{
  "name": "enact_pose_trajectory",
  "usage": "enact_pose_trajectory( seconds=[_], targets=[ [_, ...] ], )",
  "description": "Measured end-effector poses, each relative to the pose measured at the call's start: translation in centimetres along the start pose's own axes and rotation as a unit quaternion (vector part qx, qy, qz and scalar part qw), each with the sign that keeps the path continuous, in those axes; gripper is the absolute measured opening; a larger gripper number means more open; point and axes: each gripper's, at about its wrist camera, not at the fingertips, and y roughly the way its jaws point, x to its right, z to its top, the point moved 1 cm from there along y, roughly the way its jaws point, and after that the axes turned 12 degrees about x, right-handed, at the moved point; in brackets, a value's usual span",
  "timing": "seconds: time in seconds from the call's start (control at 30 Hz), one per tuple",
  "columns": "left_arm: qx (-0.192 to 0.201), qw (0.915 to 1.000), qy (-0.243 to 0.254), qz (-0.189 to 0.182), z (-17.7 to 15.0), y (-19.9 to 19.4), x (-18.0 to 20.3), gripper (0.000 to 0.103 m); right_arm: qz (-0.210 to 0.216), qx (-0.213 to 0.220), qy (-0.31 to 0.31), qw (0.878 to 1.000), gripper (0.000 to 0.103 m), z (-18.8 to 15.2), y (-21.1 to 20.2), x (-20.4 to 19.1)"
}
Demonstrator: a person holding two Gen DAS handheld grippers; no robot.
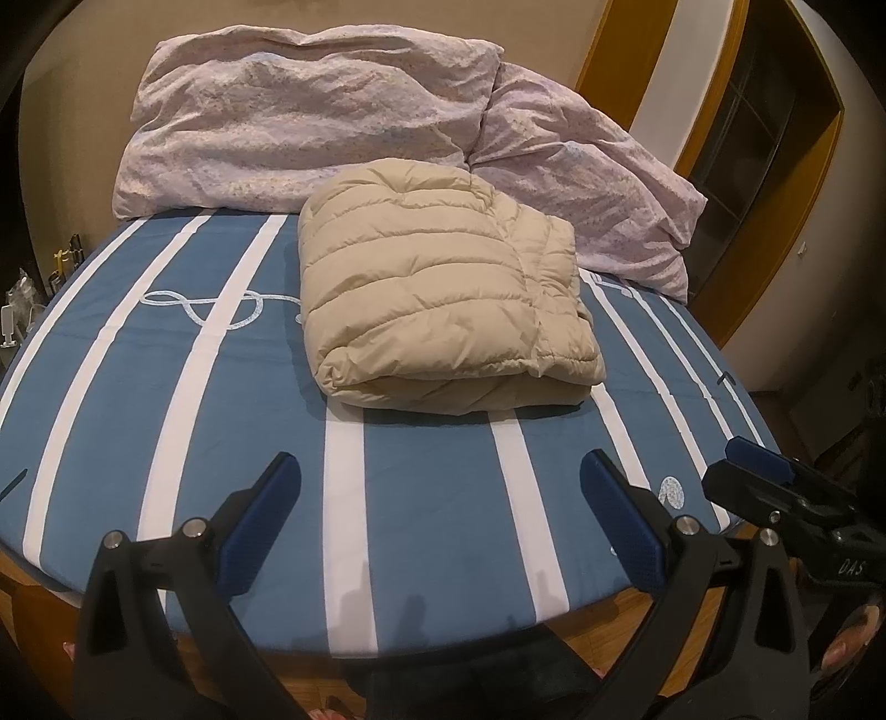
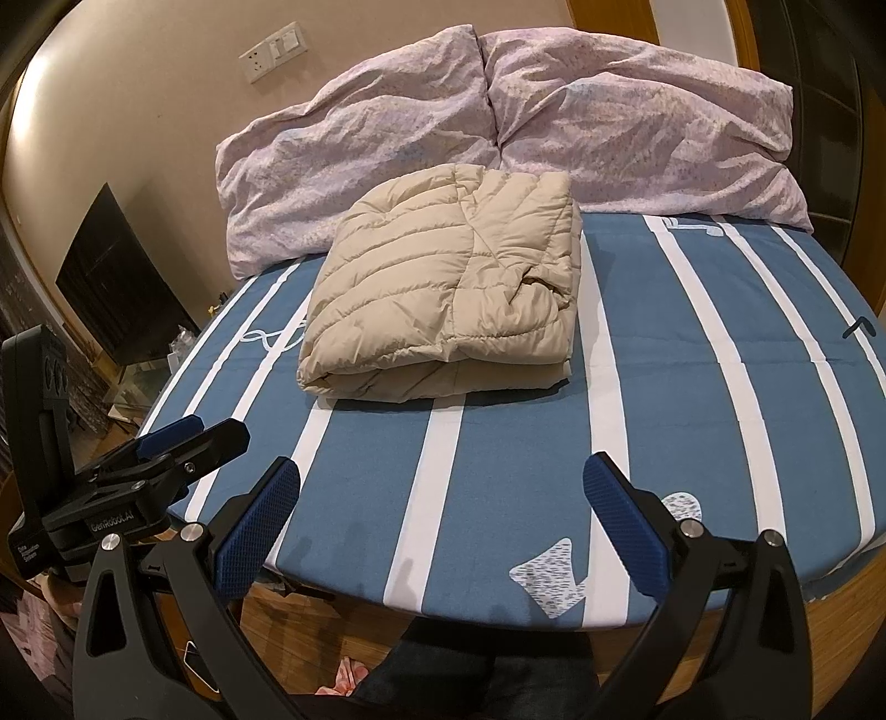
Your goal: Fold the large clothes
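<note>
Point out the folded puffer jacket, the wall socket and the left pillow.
folded puffer jacket (image 1: 426, 299): left wrist view, middle of its quilted top.
wall socket (image 2: 257, 62): right wrist view, plate face.
left pillow (image 2: 354, 160): right wrist view, middle of its pillowcase.

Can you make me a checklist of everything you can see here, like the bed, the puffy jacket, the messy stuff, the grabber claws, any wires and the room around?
Surface: bed with blue, white-striped sheet, flat.
Job's things: beige puffer jacket folded into a bundle, lying mid-bed just in front of the pillows.
Clutter: two wrinkled pink pillows at the head of the bed; small items on the floor, too unclear to name.
Grippers: left gripper open, empty; right gripper open, empty; both back near the bed's foot edge.
Cables: nothing seen.
Surroundings: wall sockets, dark TV, wooden door frame.
</note>
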Motion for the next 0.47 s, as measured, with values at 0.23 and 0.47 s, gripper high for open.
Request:
enact_pose_trajectory(
  seconds=[0.23, 0.47],
  targets=[
    [-0.001, 1.0000, -0.001, 0.000, 0.00, 0.02, -0.07, 0.100, 0.001, -0.001, 0.001, 1.000, 0.102, 0.16, -0.05, 0.15],
    [-0.005, 1.0000, -0.003, 0.001, -0.31, 0.42, -0.33, 0.100, 0.001, -0.002, 0.001, 1.000, 0.102, 0.11, 0.06, 0.16]
  ],
)
